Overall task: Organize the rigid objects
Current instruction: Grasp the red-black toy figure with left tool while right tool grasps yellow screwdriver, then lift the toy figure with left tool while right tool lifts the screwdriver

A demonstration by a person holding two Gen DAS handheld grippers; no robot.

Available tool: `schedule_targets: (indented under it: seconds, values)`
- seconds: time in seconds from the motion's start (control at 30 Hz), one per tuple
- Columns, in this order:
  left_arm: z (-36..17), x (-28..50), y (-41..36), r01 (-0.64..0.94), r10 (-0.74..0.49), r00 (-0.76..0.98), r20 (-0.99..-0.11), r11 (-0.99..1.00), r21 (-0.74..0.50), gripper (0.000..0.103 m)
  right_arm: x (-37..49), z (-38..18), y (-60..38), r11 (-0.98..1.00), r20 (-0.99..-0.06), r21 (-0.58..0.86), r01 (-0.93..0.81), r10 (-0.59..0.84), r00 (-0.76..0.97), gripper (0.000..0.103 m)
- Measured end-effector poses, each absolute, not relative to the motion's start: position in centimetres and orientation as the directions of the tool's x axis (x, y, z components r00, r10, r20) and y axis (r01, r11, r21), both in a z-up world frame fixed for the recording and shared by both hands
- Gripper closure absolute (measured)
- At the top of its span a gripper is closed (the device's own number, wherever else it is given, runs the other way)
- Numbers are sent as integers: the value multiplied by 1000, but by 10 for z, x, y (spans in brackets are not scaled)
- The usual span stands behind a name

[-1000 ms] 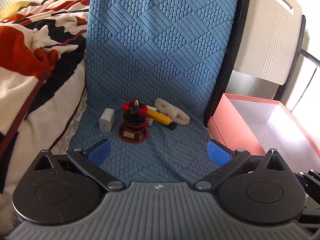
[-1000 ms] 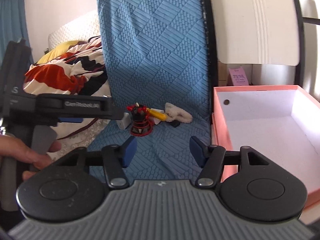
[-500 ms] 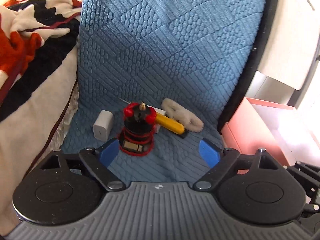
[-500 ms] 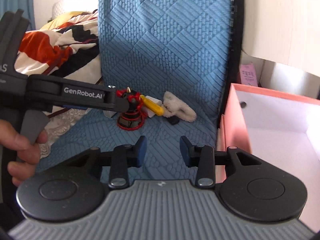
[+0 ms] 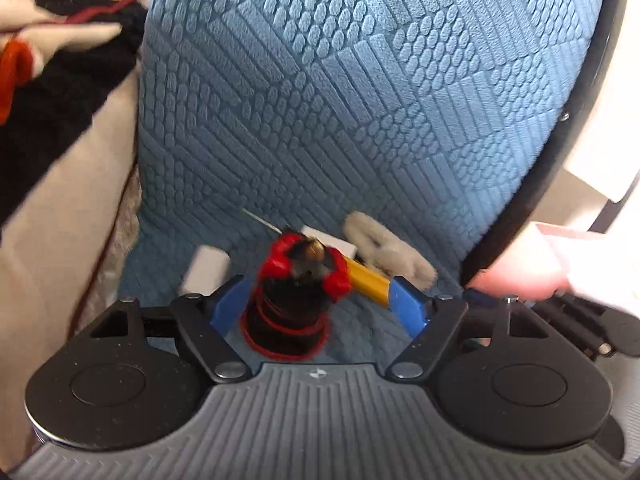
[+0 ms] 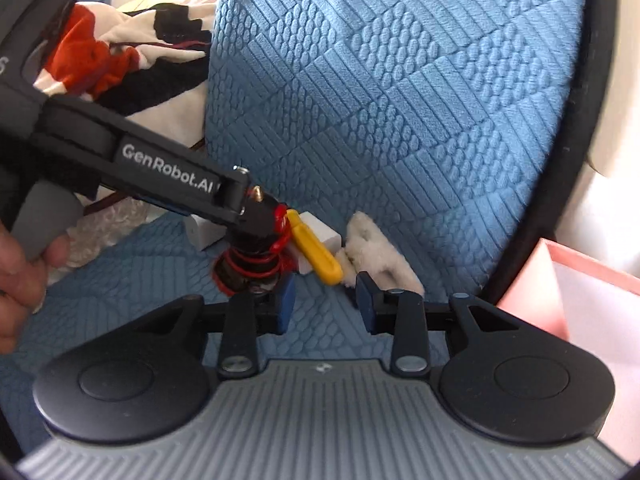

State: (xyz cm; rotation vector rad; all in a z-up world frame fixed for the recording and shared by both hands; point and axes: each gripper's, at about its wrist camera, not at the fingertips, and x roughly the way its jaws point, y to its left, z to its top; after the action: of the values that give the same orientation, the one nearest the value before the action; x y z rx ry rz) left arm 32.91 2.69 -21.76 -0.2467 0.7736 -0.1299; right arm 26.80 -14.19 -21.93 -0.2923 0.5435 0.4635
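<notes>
A black mount with red knobs and a red ring (image 5: 294, 304) stands on the blue quilted seat (image 5: 360, 120). My left gripper (image 5: 318, 308) straddles it with its jaws closing. The left pad is close against the mount and a gap remains at the right pad. In the right wrist view, one of the left gripper's fingers (image 6: 176, 176) lies across the mount (image 6: 252, 256). My right gripper (image 6: 325, 304) is open at a narrow gap with nothing between the pads, just short of the yellow-handled tool (image 6: 316, 248). A white charger block (image 5: 208, 270) lies left of the mount.
A fluffy white piece (image 6: 380, 256) and a small white box (image 6: 320, 232) lie behind the yellow tool. An open pink box (image 6: 580, 280) stands to the right of the seat. A patterned blanket (image 5: 48, 80) lies left. A person's hand (image 6: 20, 272) holds the left gripper.
Both grippers have moved forward and down toward the objects. The left jaws have narrowed and now stand on either side of the mount. The right jaws have narrowed too.
</notes>
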Motion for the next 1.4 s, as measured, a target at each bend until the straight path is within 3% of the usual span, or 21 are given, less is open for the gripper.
schedule_targets:
  seconds: [0.3,0.47,0.57,0.67,0.73,0.87,1.4]
  values:
    - [-228,361,33,67,-223,678,-701,968,-244,22,300,-241,-121,802,-576,-239,-548,337,745,63]
    - [-237,363,35,70,-214,685,-697,971,-230,22,315,-248,-117,800,-625,-209,-562,333,706,67]
    - [-243,367,36,73,-236,675,-699,964,-256,22,314,-250,-116,782,-616,-242,-574,334,714,73]
    - [-245,371,36,91,-260,687,-679,957,-275,22,313,-252,-116,766,-607,-271,-583,335,721,74]
    - [-248,372,34,85,-262,684,-681,956,-282,30,314,-254,-116,764,-612,-283,-580,321,722,75]
    - [-251,368,28,43,-215,703,-678,964,-261,37,317,-261,-111,757,-627,-297,-582,305,717,79]
    - [-246,341,39,-23,-174,712,-680,962,-271,38,290,-252,-114,743,-644,-288,-604,316,697,82]
